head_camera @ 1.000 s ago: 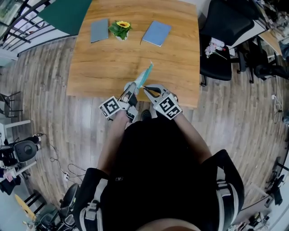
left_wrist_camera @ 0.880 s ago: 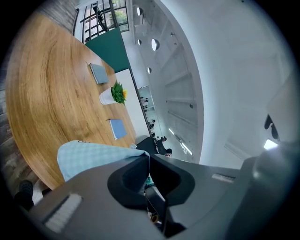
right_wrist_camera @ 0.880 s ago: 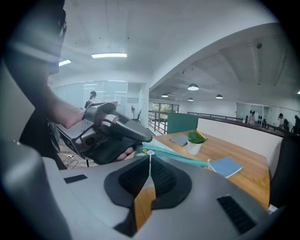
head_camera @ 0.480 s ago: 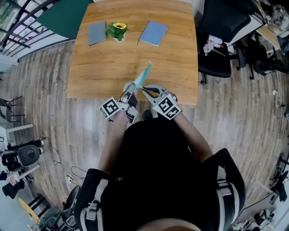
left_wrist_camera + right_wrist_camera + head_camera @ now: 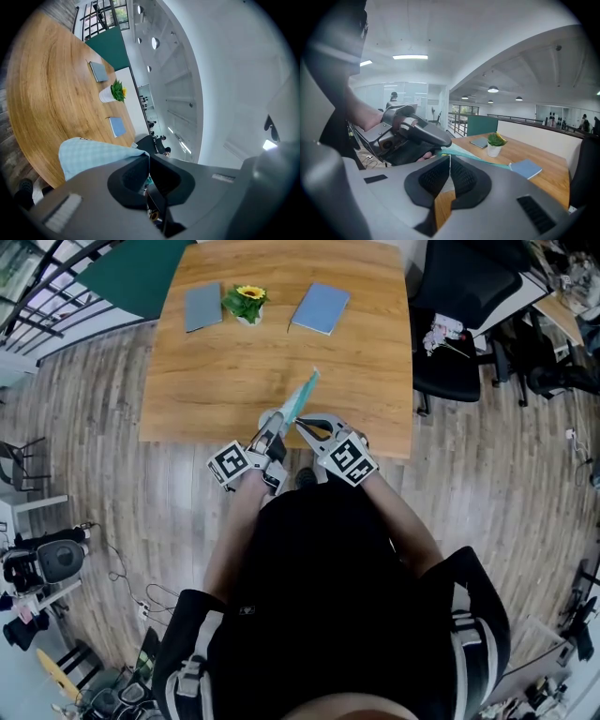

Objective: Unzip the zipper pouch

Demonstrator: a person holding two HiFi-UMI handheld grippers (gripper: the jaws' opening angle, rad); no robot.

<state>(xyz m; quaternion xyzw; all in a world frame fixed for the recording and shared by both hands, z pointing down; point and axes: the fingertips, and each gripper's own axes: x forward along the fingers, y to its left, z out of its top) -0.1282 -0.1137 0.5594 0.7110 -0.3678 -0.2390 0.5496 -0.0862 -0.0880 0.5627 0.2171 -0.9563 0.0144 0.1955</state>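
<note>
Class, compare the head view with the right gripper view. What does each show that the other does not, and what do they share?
Only the head view shows the person's dark torso from above, the left marker cube and the right marker cube. Only the right gripper view shows the ceiling lights and a distant standing person. Both show the wooden table, the teal pouch, the potted plant, the blue notebook and the left gripper.
</note>
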